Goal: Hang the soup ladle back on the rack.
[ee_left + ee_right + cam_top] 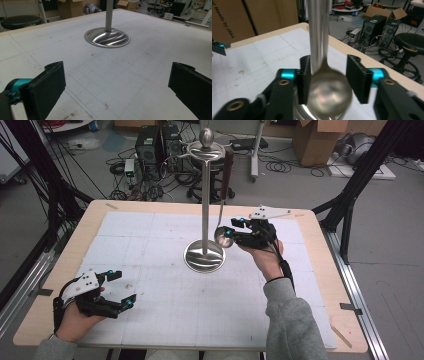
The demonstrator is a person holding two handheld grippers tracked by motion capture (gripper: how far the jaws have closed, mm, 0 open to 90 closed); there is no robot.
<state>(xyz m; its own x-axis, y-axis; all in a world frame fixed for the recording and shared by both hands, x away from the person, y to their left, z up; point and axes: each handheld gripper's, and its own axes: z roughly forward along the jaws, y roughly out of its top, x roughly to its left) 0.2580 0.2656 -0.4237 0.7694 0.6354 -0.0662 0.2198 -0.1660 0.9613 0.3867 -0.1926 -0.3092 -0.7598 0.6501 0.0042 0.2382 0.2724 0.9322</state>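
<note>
Fingers [359,78] of my right gripper [234,231] stand parted around the ladle [329,93] hanging beside the stand [205,220], so I judge backing straight off avoids swinging it, left gripper [121,289] wide open.

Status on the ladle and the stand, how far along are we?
Done: the ladle already hangs from the top ring of the utensil stand. In hand: the right gripper sits around the ladle's bowl with its jaws parted, a gap showing on at least one side. The left gripper rests open on the table, holding nothing. Left, probably: backing the right gripper clear.
</note>
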